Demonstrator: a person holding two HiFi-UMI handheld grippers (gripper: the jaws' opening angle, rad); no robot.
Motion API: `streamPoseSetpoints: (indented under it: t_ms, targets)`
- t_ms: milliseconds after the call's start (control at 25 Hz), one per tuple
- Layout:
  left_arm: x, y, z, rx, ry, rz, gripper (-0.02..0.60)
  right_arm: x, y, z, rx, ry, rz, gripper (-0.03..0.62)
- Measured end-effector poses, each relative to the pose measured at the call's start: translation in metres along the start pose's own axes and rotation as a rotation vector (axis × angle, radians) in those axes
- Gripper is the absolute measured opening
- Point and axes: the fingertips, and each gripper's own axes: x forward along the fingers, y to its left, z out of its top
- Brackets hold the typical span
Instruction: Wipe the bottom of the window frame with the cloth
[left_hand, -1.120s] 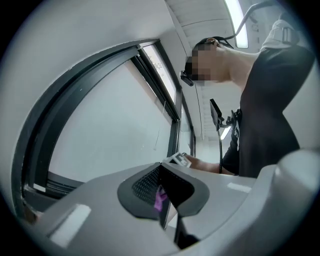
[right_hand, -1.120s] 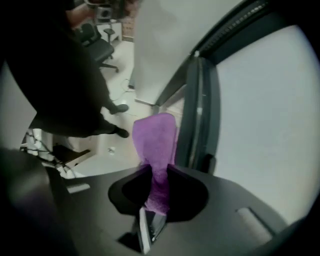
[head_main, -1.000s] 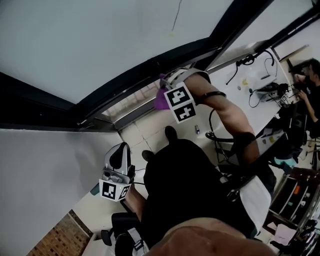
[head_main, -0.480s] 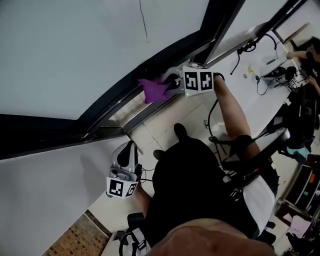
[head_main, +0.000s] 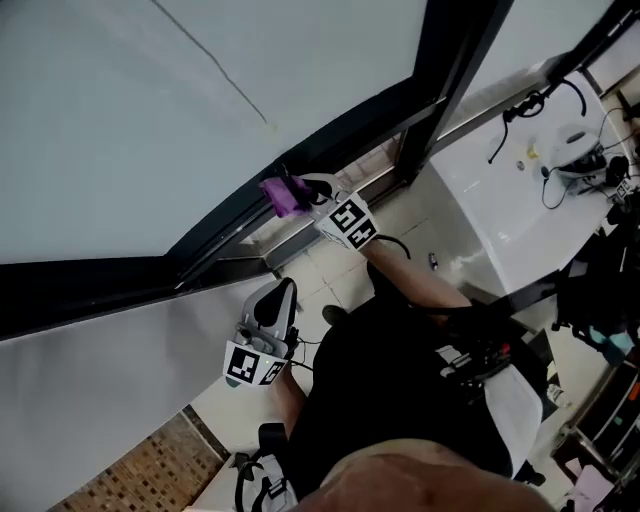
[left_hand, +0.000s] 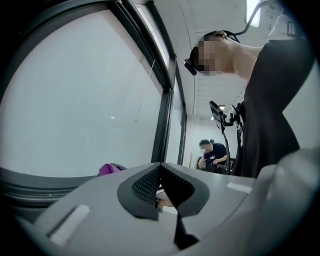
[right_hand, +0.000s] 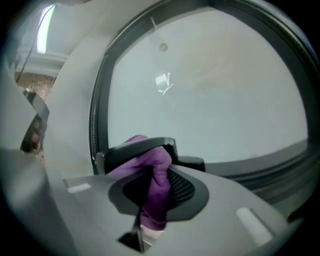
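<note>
A purple cloth (head_main: 282, 194) is pinched in my right gripper (head_main: 305, 196), which presses it against the dark bottom rail of the window frame (head_main: 330, 140). The right gripper view shows the cloth (right_hand: 159, 180) bunched between the shut jaws, with a black part of the frame (right_hand: 140, 149) right behind it. My left gripper (head_main: 272, 310) hangs lower, near the person's leg and away from the frame; in its own view its jaws meet with nothing held, and the cloth (left_hand: 107, 169) peeks over the left jaw.
A dark upright mullion (head_main: 450, 70) splits the window at the right. A white desk (head_main: 510, 190) with cables and small items lies to the right. Tiled floor (head_main: 320, 270) lies below the frame. Another person (left_hand: 212, 155) sits far back.
My right gripper has slid the cloth leftward along the bottom rail, from near the mullion toward the left corner. The left gripper has barely moved.
</note>
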Motion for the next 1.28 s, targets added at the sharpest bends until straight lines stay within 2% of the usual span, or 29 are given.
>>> streamPoseSetpoints:
  t_ms: [120,240,320,400,520,560,600,640,680,760,800,840,880,960,1040,1120,1200,1280]
  targets:
    - [0.02,-0.013,-0.005,-0.022,0.02,0.01,0.002,0.007,0.006,0.007,-0.159,-0.012,-0.001,0.067]
    - [0.034,-0.02,-0.012,-0.032,0.039,0.034,0.002,-0.002,0.003,0.009,-0.265,-0.065,-0.017,0.069]
    - [0.042,-0.023,-0.014,-0.04,0.048,0.053,0.002,-0.01,0.006,0.01,-0.307,-0.1,0.046,0.069]
    - [0.048,-0.025,-0.017,-0.05,0.063,0.067,0.002,-0.027,0.022,0.006,-0.333,-0.108,0.217,0.067]
    - [0.057,-0.023,-0.015,-0.065,0.064,0.064,0.002,-0.084,0.059,0.001,-0.382,-0.127,0.585,0.067]
    - [0.06,-0.022,-0.013,-0.068,0.058,0.06,0.002,-0.11,0.06,0.011,-0.339,-0.17,0.669,0.067]
    - [0.063,-0.02,-0.011,-0.07,0.053,0.058,0.002,-0.128,0.05,0.026,-0.241,-0.217,0.684,0.067]
    - [0.064,-0.018,-0.009,-0.072,0.048,0.059,0.002,-0.135,0.031,0.042,-0.133,-0.239,0.62,0.067]
    - [0.066,-0.015,-0.007,-0.071,0.045,0.063,0.002,-0.128,0.007,0.053,-0.077,-0.224,0.498,0.067]
    - [0.07,-0.011,-0.004,-0.063,0.046,0.065,0.002,-0.085,-0.039,0.061,-0.103,-0.137,0.225,0.067]
    - [0.073,-0.011,-0.001,-0.057,0.044,0.058,0.002,-0.057,-0.052,0.062,-0.164,-0.09,0.134,0.067]
    - [0.077,-0.012,0.001,-0.052,0.039,0.048,0.002,-0.03,-0.057,0.061,-0.264,-0.042,0.085,0.067]
    - [0.08,-0.013,0.003,-0.048,0.034,0.038,0.002,-0.005,-0.054,0.057,-0.398,0.008,0.07,0.067]
    - [0.083,-0.014,0.007,-0.042,0.026,0.023,0.002,0.02,-0.034,0.043,-0.677,0.091,0.097,0.068]
    - [0.081,-0.011,0.007,-0.046,0.017,0.018,0.002,0.007,-0.009,0.035,-0.872,0.11,0.17,0.067]
    - [0.076,0.0,0.006,-0.076,-0.001,0.021,0.002,-0.029,0.015,0.023,-0.968,0.08,0.31,0.067]
    - [0.071,0.011,0.005,-0.116,-0.023,0.022,0.002,-0.082,0.044,0.007,-0.957,0.062,0.529,0.067]
    - [0.067,0.021,0.002,-0.136,-0.035,0.016,0.002,-0.131,0.068,0.004,-0.81,0.047,0.746,0.067]
